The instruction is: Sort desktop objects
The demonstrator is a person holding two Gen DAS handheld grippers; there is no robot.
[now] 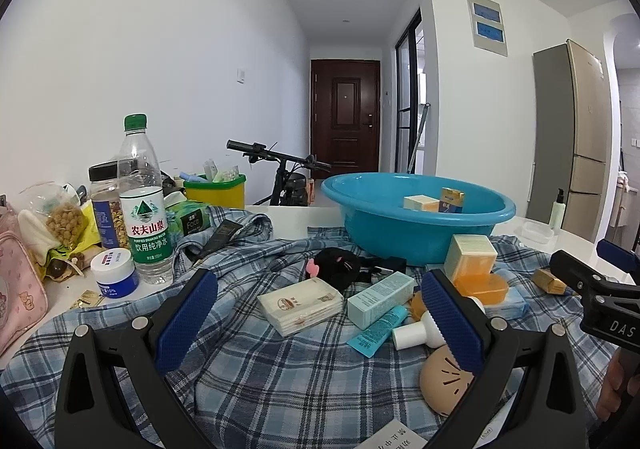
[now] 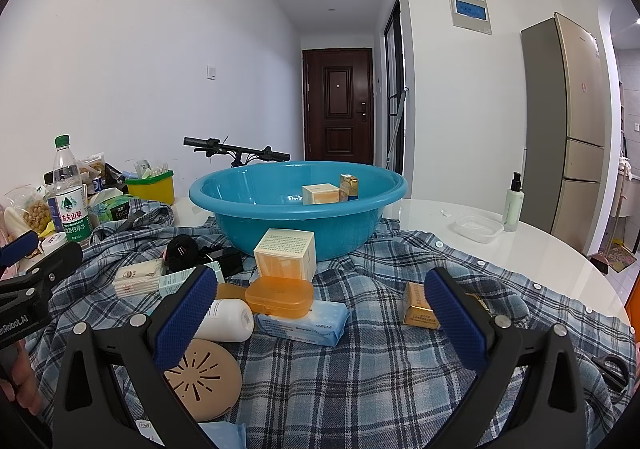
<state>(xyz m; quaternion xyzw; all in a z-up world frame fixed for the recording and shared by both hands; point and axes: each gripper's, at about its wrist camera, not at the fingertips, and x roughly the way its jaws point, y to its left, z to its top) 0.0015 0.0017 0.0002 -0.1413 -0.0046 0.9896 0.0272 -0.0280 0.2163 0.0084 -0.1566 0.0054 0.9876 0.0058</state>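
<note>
While both claws were held wide apart with nothing between their blue pads, a round white table (image 2: 500,261) was seen, largely covered by a blue plaid shirt (image 2: 360,361). The left gripper (image 1: 320,321) was poised over the shirt's near left part, the right gripper (image 2: 320,321) over its near middle. A blue basin (image 2: 298,209) was set toward the far edge of the table, partly on the shirt, and two small boxes (image 2: 320,194) were seen inside it. Just in front of the basin a cream and orange box (image 2: 285,254) was stood, with an orange case (image 2: 279,296), a wipes pack (image 2: 302,323), a white bottle (image 2: 226,320) and a tan round lid (image 2: 204,381) scattered nearer. A gold box (image 2: 416,305) was laid toward the right. At the left edge a water bottle (image 1: 142,205), jars and snack bags were crowded. Near the far right edge a clear lidded tub (image 2: 478,227) and a pump bottle (image 2: 512,205) were placed. Beyond the table, white walls, a dark wooden door (image 2: 338,105), a bicycle handlebar (image 2: 236,149) and a tall fridge (image 2: 568,129) were visible.
</note>
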